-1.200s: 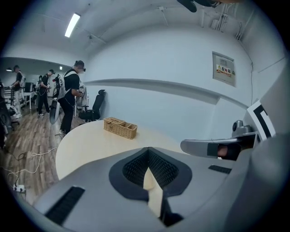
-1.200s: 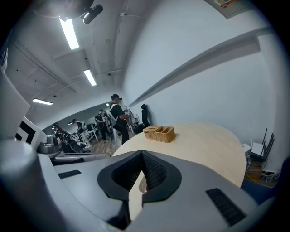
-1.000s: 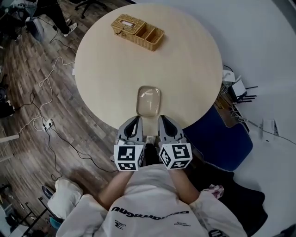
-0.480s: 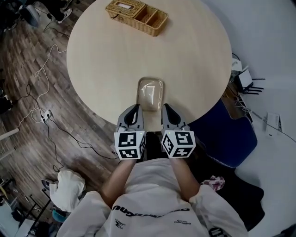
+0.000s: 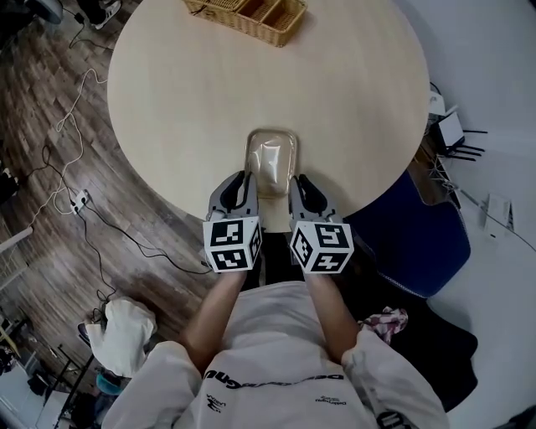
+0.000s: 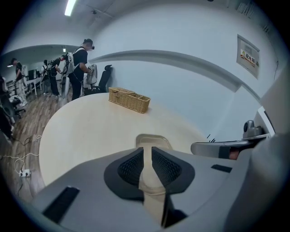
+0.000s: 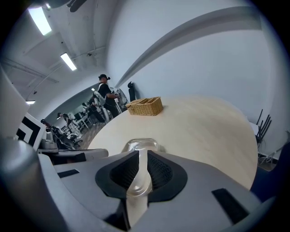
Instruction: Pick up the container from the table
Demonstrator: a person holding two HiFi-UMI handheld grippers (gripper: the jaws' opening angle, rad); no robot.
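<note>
Container [image 5: 270, 159] is clear, glossy plastic, rounded-rectangular, shallow.

The head view looks steeply down on the table [image 5: 209, 100], while both gripper views look low and close across it, all three sharing the container [image 5: 270, 159] and wicker basket [image 5: 251, 17].

I am seeing the container [image 5: 270, 159] sitting at the surface's [image 5: 167, 92] near edge, my left tongs [image 5: 244, 181] and right tongs [image 5: 298, 182] gripping its near rim side by side, the basket [image 5: 251, 15] lying far behind.
</note>
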